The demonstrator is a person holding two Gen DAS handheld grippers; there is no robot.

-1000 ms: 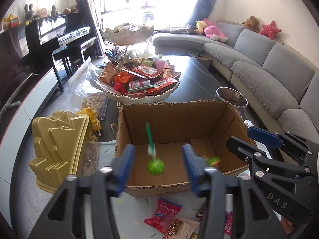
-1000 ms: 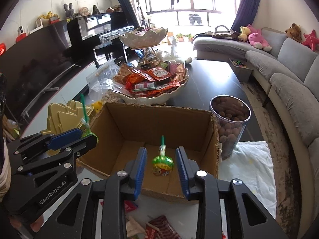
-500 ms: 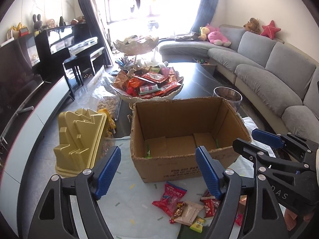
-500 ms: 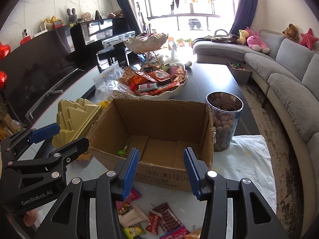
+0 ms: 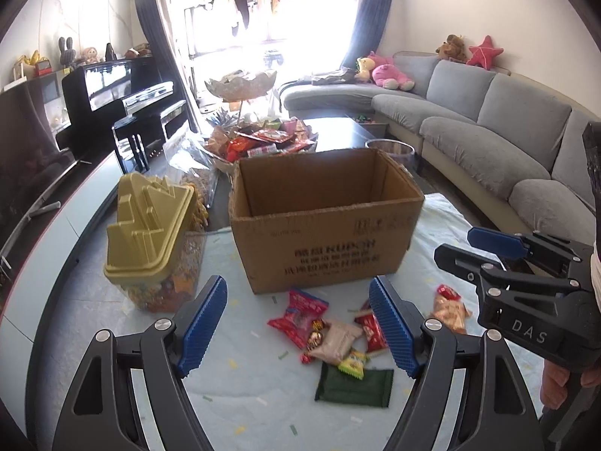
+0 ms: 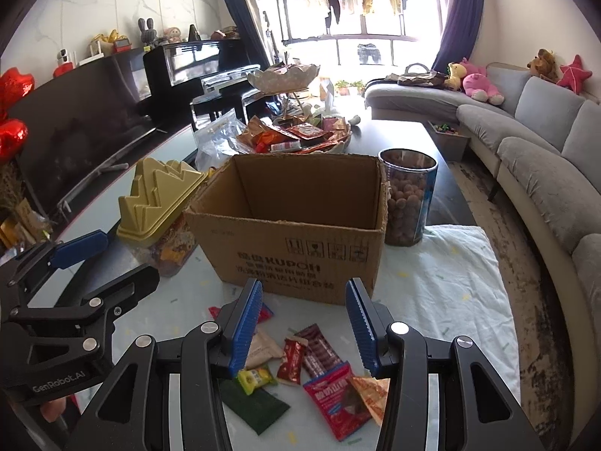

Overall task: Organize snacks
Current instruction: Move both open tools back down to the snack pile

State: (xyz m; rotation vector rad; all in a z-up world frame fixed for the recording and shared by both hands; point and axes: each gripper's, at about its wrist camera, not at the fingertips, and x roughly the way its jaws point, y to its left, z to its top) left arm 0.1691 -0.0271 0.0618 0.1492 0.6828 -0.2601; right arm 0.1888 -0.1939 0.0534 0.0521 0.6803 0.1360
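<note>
We hold two hand-held grippers above a table spread with a pale cloth. At left, our left hand-held gripper has just been opening; its blue pads stand wide apart with nothing between them. Ahead of and below it lie the loose snacks, in front of the box. A dark green packet lies nearest, its long axis across our view. At right, our right hand-held gripper is partly open and empty, directly over the same pile, about as near. The box reads "KUPOH" in the right view; the hand-held grippers read "GenRobot.AI" and "DAS".
</note>
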